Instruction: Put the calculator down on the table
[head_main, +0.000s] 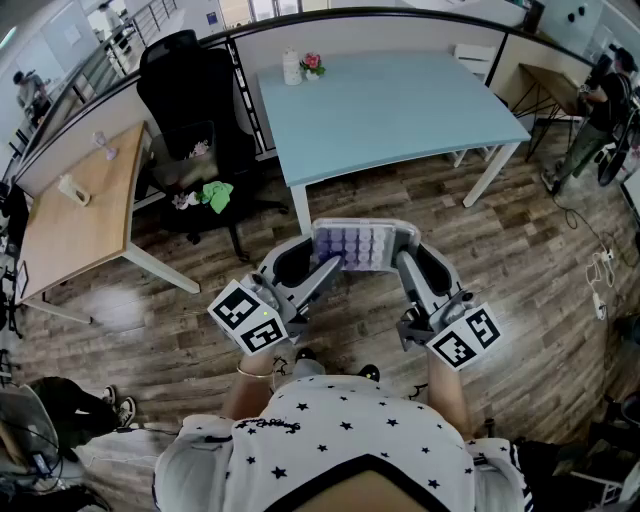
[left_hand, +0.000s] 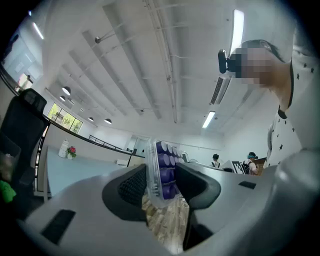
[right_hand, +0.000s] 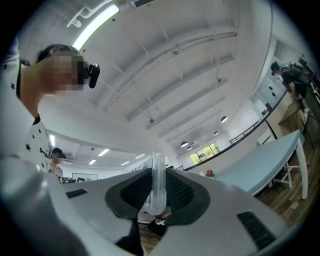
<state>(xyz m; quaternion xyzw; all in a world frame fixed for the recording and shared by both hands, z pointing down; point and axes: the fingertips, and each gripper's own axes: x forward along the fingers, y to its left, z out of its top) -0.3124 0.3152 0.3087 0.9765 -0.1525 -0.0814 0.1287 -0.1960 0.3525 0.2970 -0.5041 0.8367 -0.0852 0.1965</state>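
This is an open-plan office. A light blue worktop (head_main: 390, 105) fills the upper middle of the head view, with a small flowerpot (head_main: 313, 66) and a white bottle (head_main: 292, 68) at its far left corner. A black swivel chair (head_main: 185, 95) stands left of it, next to a wooden worktop (head_main: 80, 230) at the left edge. Low partition panels (head_main: 350, 28) run behind both. Cables (head_main: 600, 268) lie on the wood-plank floor (head_main: 540, 250) at the right edge. A person (head_main: 603, 95) stands at the upper right. In the left gripper view, strip lights (left_hand: 237, 30) and exposed pipes (left_hand: 165, 60) cross a white ceiling.

Left tool (head_main: 328, 266) and right tool (head_main: 402, 262), nearly level, both gripping.
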